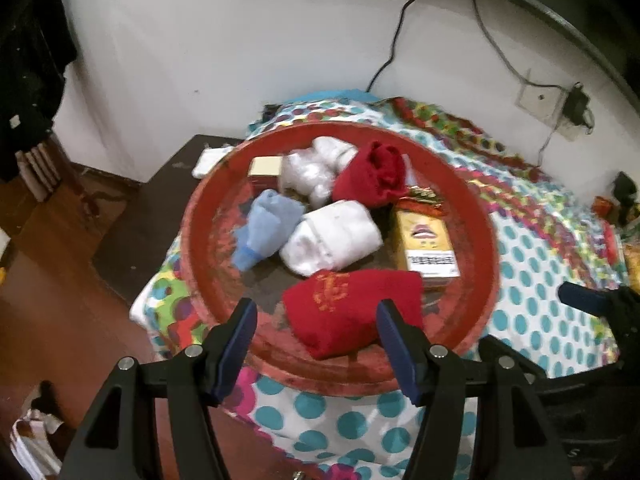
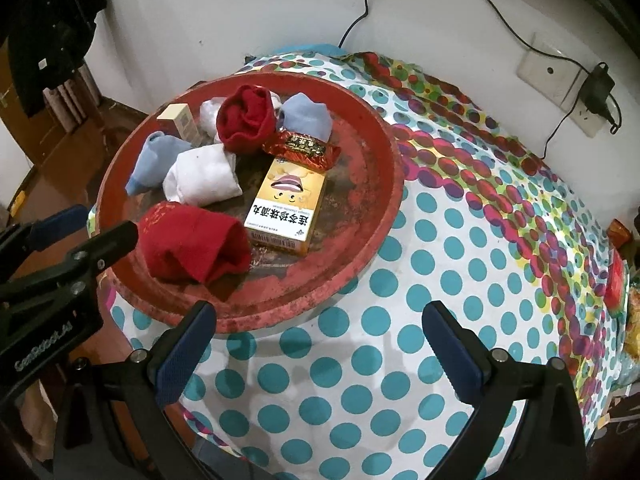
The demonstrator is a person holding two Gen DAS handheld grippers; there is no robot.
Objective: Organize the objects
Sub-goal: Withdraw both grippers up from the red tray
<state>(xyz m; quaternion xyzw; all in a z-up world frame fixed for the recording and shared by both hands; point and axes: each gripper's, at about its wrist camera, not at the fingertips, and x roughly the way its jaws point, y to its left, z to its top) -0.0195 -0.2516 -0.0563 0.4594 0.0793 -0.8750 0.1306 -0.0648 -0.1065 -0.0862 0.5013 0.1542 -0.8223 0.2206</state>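
1. The left gripper [image 1: 316,316], black-framed with blue-padded fingers, is seen at the left of the scene with its jaws spread apart and nothing held; in the left wrist view its fingertips flank the near edge of the folded dark red cloth with gold embroidery [image 1: 352,312], with no contact visible.
2. The round, worn red tray [image 2: 384,184] is shown resting on the polka-dot tablecloth with teal circles [image 2: 400,360]; all sorted items lie inside it.
3. At the tray's left, a crumpled light blue cloth bundle [image 2: 154,160] is placed just beside a rolled white cloth bundle [image 2: 204,178].
4. Behind these, a small cream and red carton [image 2: 180,120] is seen near the far-left rim.
5. Toward the centre, a bunched dark red cloth [image 2: 246,118] is set against a second pale blue-grey bundle [image 2: 306,116].
6. A crinkled red foil packet with a dark label [image 2: 302,146] lies touching the far end of a yellow rectangular medicine box with printed characters [image 2: 286,208].
7. The right gripper [image 2: 320,344], of the same design, is held over bare tablecloth near the tray's front rim, its jaws wide apart and empty.
8. At far right, a white wall socket with a black plug adapter [image 2: 596,88] is visible.
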